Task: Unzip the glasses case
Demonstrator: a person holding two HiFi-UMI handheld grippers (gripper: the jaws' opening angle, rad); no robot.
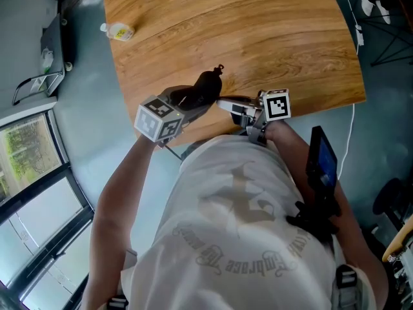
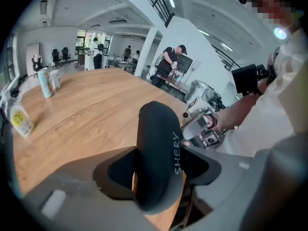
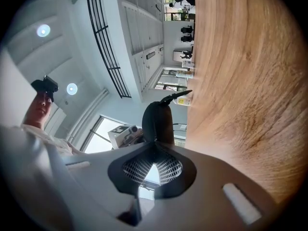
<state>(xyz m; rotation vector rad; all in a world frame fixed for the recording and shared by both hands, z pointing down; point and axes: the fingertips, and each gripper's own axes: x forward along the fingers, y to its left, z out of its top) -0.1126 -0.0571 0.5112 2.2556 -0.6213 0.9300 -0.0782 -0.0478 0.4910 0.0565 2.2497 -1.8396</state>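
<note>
Head view: a black glasses case (image 1: 205, 86) sits at the near edge of the wooden counter (image 1: 258, 37), with a tool meeting it from each side.
Left gripper view: the left tongs (image 2: 159, 170) clamp the case across its middle.
Right gripper view: the right tongs (image 3: 154, 146) have their tips pressed together on the case's near end.

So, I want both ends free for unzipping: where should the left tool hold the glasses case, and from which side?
Across its middle, pads on its two long sides, coming from the person's left, as the left tool clamps it now. The glasses case is a slim rounded oblong, so its waist likely seats best and leaves the near end to the right tool.
</note>
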